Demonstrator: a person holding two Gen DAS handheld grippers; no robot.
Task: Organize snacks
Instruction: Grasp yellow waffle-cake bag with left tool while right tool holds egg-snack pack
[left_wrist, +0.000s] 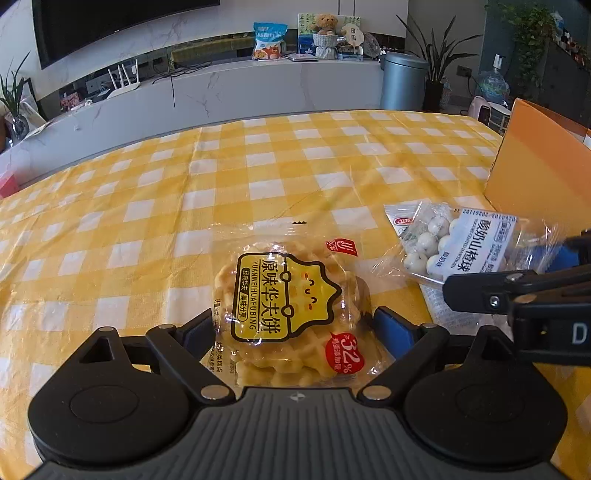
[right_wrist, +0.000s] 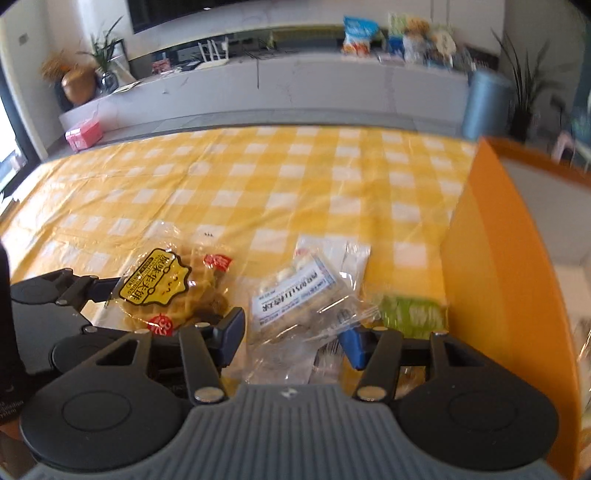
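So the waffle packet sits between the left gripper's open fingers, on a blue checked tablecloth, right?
Not quite: the tablecloth is yellow and white checked, not blue, as the left wrist view shows. The waffle packet does sit between the open fingers of the left gripper.

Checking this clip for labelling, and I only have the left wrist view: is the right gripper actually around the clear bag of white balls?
Observer: Yes. The right wrist view shows the right gripper with its fingers on either side of the clear bag of white balls. There is a gap at one pad, so no grip yet.
Operator: Anything else near it?
Observer: A green packet lies against the orange box, just beyond one finger.
Operator: Is that box open?
Observer: Its top is open and a pale inner wall shows. I cannot make out the contents.
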